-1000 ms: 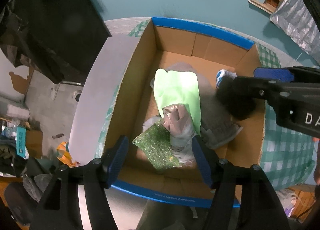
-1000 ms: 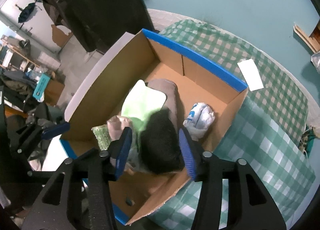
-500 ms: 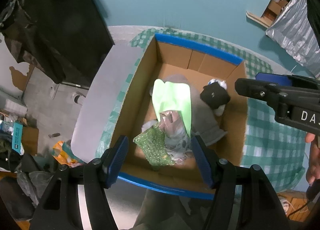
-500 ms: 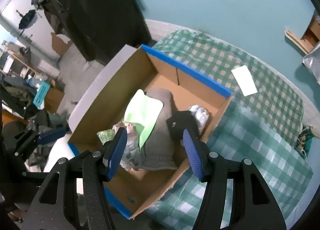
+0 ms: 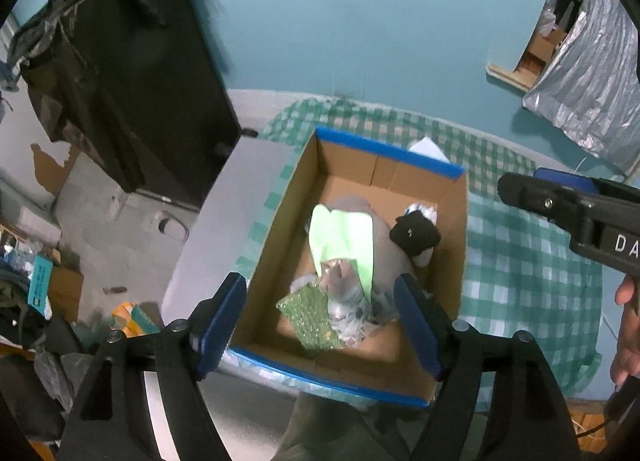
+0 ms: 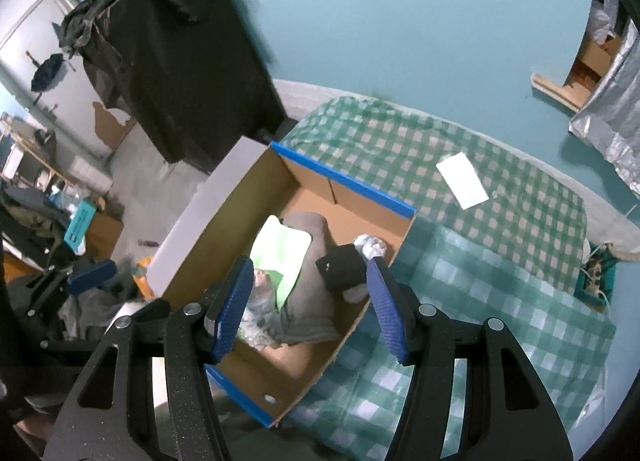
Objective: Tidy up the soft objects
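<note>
An open cardboard box (image 5: 454,245) with blue-taped rims stands on a green checked cloth; it also shows in the right wrist view (image 6: 240,201). Inside lie a grey garment (image 5: 386,257), a light green cloth (image 5: 344,237), green bubble wrap (image 5: 310,315), a crumpled plastic bag (image 5: 340,293), a white bundle (image 6: 370,247) and a black soft item (image 5: 414,235), also in the right wrist view (image 6: 342,271). My left gripper (image 5: 320,325) is open and empty high above the box. My right gripper (image 6: 312,301) is open and empty above the box.
A white paper slip (image 6: 462,181) lies on the checked cloth (image 6: 500,301) right of the box. A dark cabinet draped with clothes (image 6: 160,61) stands at the left. A cluttered floor with boxes (image 5: 44,285) lies below left. Silver foil sheeting (image 5: 592,73) hangs far right.
My right gripper let go of the black soft item, which now lies in the box on the grey garment by the white bundle. Both grippers have risen away from the box.
</note>
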A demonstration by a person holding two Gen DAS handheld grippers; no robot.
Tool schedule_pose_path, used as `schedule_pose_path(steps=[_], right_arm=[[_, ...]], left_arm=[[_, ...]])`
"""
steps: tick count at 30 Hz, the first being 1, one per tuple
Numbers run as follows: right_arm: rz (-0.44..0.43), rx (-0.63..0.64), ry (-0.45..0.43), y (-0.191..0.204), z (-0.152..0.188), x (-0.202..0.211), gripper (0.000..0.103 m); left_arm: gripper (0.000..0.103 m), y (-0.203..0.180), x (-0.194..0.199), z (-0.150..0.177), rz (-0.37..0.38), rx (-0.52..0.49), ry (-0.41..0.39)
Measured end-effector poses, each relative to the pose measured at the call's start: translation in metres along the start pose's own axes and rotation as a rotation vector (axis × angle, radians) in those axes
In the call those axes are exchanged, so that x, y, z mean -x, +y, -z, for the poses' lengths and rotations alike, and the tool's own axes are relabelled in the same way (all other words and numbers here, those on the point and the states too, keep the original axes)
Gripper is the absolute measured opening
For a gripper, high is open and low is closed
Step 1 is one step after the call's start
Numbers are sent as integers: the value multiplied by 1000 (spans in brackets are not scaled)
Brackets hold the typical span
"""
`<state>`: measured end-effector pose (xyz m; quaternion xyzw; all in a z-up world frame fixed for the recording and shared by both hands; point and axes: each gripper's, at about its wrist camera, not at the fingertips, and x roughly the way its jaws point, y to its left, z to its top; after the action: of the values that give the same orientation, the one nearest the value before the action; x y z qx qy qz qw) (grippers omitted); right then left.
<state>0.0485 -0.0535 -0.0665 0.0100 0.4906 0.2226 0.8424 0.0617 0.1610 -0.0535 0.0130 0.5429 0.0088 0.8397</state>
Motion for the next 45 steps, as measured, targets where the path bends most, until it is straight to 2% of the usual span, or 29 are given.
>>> schedule_pose_path(steps=[3, 8, 10, 27, 45], right_arm=[[10, 4, -26, 2, 0, 12, 59], [27, 14, -67, 5, 1, 31, 60], [37, 19, -80, 6, 1, 36, 60], [53, 16, -104, 5, 4, 50, 60], [59, 11, -100, 3, 6, 50, 60]], left_arm=[[82, -1, 11, -3, 11, -4, -26], [83, 2, 25, -6, 48, 30, -51], [87, 2, 31, -7, 56, 34, -64], [87, -14, 60, -3, 19, -19, -143], [87, -18, 58, 0, 15, -46, -126]])
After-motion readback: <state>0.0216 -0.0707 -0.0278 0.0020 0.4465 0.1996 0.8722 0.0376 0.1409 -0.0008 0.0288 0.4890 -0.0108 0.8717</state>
